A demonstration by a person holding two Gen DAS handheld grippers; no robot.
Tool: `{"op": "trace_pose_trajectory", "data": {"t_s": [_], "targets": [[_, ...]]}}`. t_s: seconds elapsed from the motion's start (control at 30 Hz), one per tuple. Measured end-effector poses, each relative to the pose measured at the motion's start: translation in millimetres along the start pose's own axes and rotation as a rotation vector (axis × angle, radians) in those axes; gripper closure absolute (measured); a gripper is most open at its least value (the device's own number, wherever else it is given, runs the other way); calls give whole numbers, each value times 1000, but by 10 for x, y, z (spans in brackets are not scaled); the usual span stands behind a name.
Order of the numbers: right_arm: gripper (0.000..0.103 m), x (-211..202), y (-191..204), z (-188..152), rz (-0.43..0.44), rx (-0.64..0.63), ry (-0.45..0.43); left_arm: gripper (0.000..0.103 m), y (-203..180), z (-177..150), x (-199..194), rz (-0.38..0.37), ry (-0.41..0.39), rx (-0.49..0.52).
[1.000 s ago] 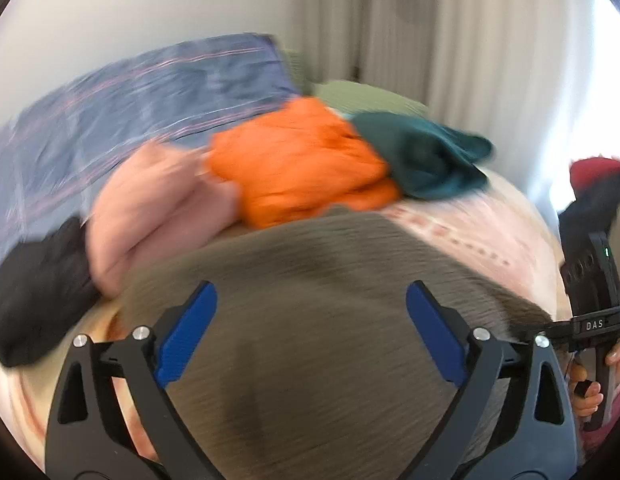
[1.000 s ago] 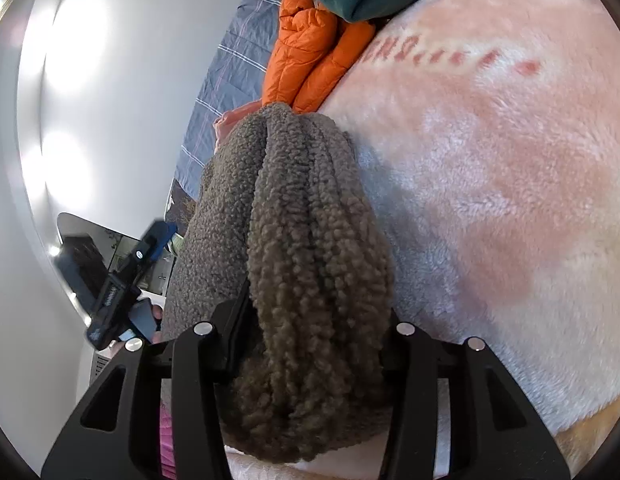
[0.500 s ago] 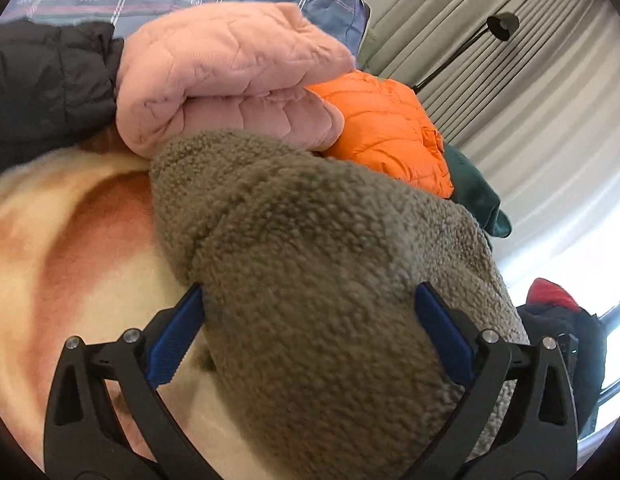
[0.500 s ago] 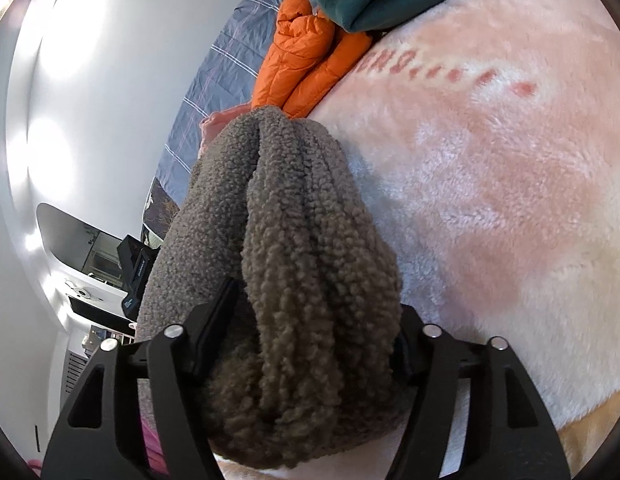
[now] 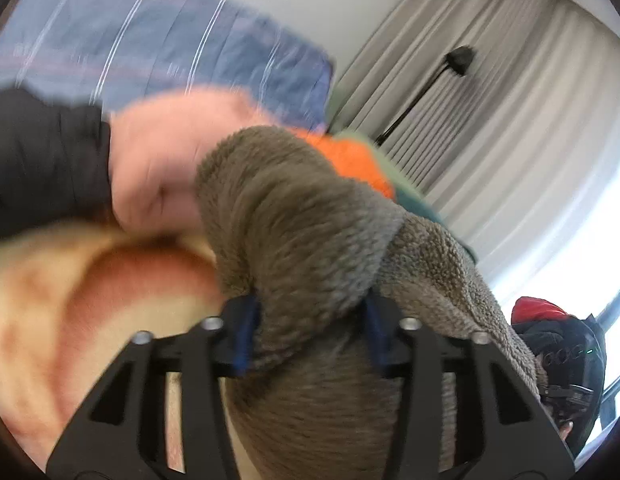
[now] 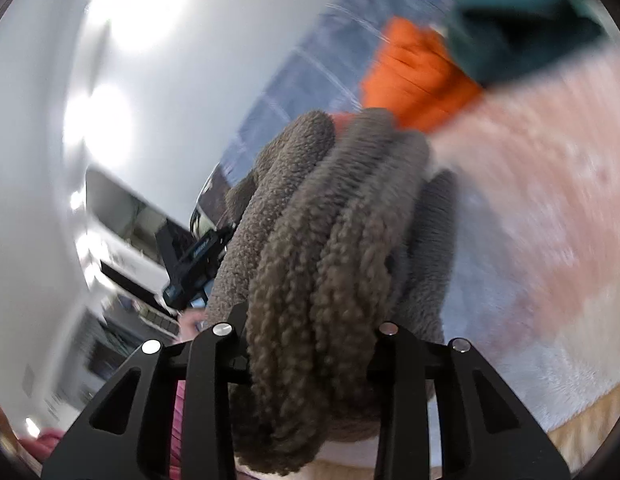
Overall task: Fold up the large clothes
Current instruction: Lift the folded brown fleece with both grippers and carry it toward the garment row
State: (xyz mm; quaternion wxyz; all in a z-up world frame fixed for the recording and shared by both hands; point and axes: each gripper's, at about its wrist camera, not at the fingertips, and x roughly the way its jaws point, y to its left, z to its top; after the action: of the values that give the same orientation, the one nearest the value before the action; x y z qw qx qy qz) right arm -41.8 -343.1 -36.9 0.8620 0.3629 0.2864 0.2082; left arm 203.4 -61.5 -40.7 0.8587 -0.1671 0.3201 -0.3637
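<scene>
Right now both grippers are clamped on the thick grey-brown sherpa fleece garment [image 5: 294, 240]: the left gripper [image 5: 308, 334] has just closed its blue pads on a rolled bunch at one end, and the right gripper [image 6: 308, 354], jaws also just drawn in, pinches a stack of folded layers [image 6: 330, 248]. The fleece hangs between them just above the fluffy pink-and-cream blanket [image 6: 530, 200] on the bed. My worry is bulk: such a fat bundle could squeeze out of either narrow bite, or the inner layers could slide and undo the fold. Just behind sit a folded pink quilted jacket [image 5: 158, 160] and an orange puffer jacket [image 6: 414, 80], close enough to get snagged. Farther off are a black garment [image 5: 42, 156], a teal garment [image 6: 522, 40], a blue striped pillow [image 5: 170, 48] and pale curtains [image 5: 490, 100].
</scene>
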Motion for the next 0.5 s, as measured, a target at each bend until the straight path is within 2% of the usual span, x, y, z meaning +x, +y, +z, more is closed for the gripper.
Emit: {"op": "trace_pose_trajectory", "data": {"t_s": [0.07, 0.17, 0.3, 0.4, 0.47, 0.5], "targets": [[73, -38, 259, -22, -6, -62, -3, 69, -197, 61, -285, 19, -53, 55], [75, -132, 541, -77, 7, -102, -29, 71, -248, 87, -648, 4, -109, 43], [76, -194, 538, -166, 39, -26, -25, 71, -316, 96, -998, 0, -157, 43], [76, -160, 211, -324, -7, 65, -4, 71, -394, 20, -934, 45, -108, 84], [76, -119, -115, -447, -67, 141, 24, 66, -362, -120, -728, 95, -24, 133], [76, -76, -343, -536, -121, 194, 44, 64, -317, -262, -468, 151, 52, 157]]}}
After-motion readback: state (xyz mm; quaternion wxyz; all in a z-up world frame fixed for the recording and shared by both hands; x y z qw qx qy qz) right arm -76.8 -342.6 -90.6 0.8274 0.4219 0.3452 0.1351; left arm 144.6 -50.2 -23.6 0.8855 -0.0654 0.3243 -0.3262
